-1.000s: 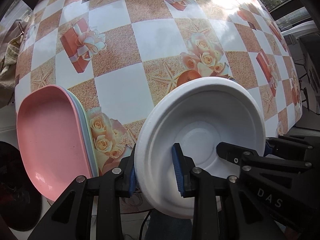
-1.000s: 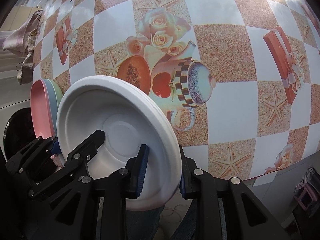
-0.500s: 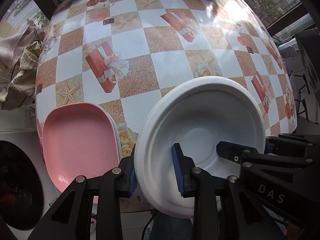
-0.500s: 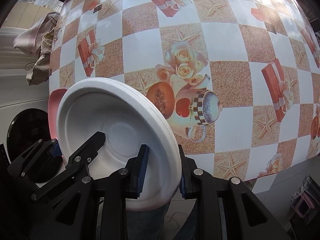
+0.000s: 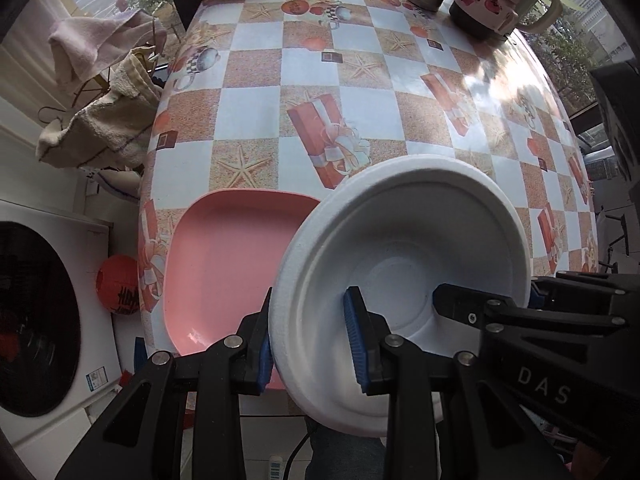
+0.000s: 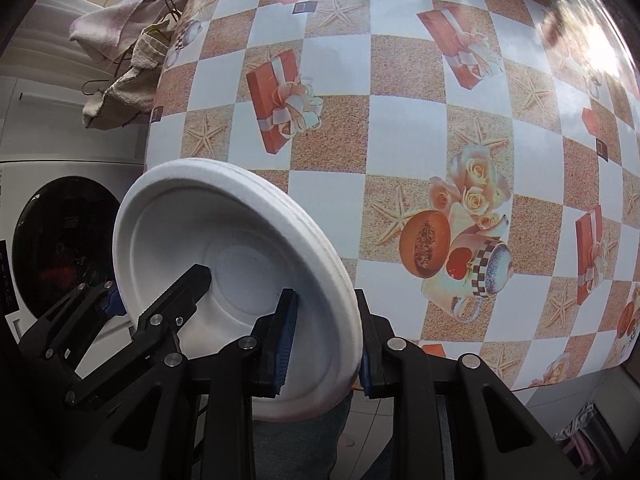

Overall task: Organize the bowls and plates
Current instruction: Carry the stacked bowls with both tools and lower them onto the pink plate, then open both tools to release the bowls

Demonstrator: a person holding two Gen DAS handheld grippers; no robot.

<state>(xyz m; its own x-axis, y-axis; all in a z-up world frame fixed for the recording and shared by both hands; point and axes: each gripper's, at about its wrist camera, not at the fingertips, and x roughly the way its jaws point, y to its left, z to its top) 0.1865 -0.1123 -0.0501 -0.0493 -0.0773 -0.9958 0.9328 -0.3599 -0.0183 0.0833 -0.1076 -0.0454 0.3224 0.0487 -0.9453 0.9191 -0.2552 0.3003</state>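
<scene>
A stack of white foam bowls [image 5: 404, 248] is held in the air above the near edge of the table, gripped on two sides. My left gripper [image 5: 310, 338] is shut on its left rim. My right gripper [image 6: 324, 334] is shut on its right rim; the bowls also show in the right wrist view [image 6: 224, 240]. A pink plate [image 5: 228, 260] lies on the table's near left corner, left of and below the bowls. Other plates seen under it earlier are hidden now.
The checkered tablecloth [image 5: 360, 92] covers the table. A mug and jars [image 5: 492, 4] stand at the far edge. Towels [image 5: 104, 92] hang on a rack to the left. A washing machine [image 5: 36, 312] stands below left.
Both grippers have risen and pulled back with the white bowls. More of the table shows, and the pink plate now lies lower and farther under the left gripper.
</scene>
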